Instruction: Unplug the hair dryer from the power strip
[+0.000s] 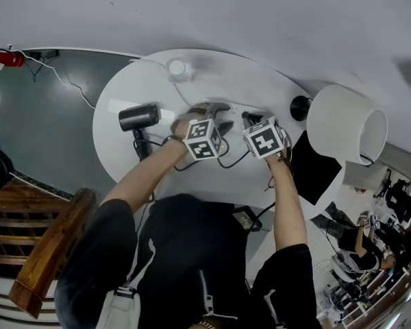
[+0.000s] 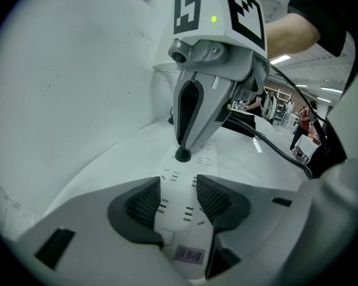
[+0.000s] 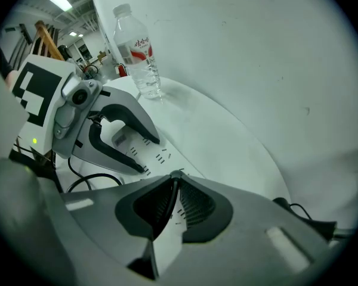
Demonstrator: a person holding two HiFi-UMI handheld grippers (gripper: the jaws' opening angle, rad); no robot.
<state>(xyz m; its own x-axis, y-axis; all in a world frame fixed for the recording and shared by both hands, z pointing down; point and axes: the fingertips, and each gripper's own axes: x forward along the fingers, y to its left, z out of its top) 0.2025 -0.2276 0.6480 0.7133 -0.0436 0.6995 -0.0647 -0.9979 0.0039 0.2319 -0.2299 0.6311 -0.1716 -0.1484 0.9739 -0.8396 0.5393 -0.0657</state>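
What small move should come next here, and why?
Probably pull the right tongs straight up, away from the power strip. They look shut on the black plug, which sits plugged into the strip, while the left tongs stand apart astride the strip, seemingly to steady it.

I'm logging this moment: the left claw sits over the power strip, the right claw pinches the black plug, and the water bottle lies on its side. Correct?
One detail is wrong: the water bottle stands upright on the table, as the right gripper view shows. The left claw does sit over the power strip, and the right claw does pinch the black plug.
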